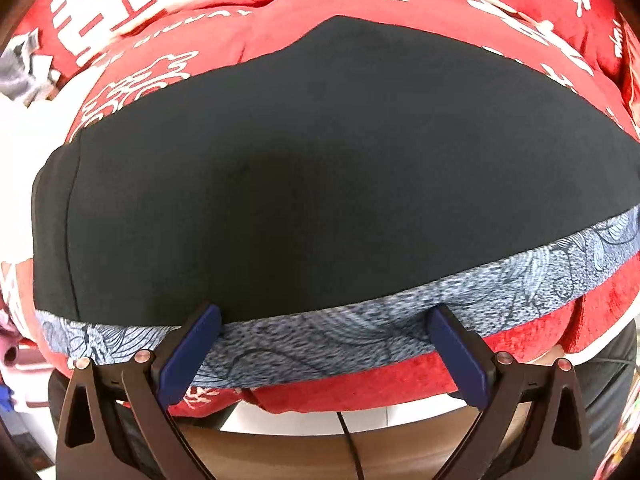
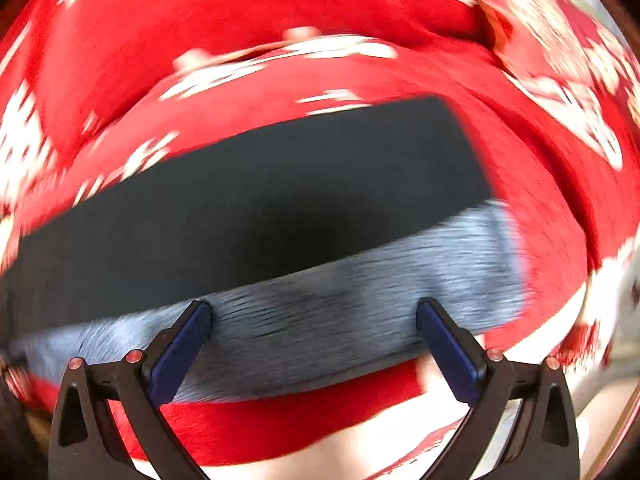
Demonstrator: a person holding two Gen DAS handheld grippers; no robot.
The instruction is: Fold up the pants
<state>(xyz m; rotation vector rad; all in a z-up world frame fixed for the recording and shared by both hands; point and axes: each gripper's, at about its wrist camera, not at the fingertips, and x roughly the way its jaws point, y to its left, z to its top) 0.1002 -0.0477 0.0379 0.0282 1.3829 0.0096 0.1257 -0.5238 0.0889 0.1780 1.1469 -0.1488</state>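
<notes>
Red bedding [image 1: 248, 36] with white lettering fills both of my views, a plush quilted cover that carries everything else. Black pants [image 1: 280, 184] lie spread flat on it, with a patterned grey-blue waistband [image 1: 320, 332] running along the edge nearest me. In the right wrist view I see the same pants [image 2: 260, 200] and the waistband [image 2: 320, 320], though that picture is smeared with blur. My left claw [image 1: 324, 320] is spread wide, both tips at the waistband and pinching nothing. My right claw [image 2: 314, 316] is spread wide too, tips over the band; I cannot tell whether they touch the cloth.
</notes>
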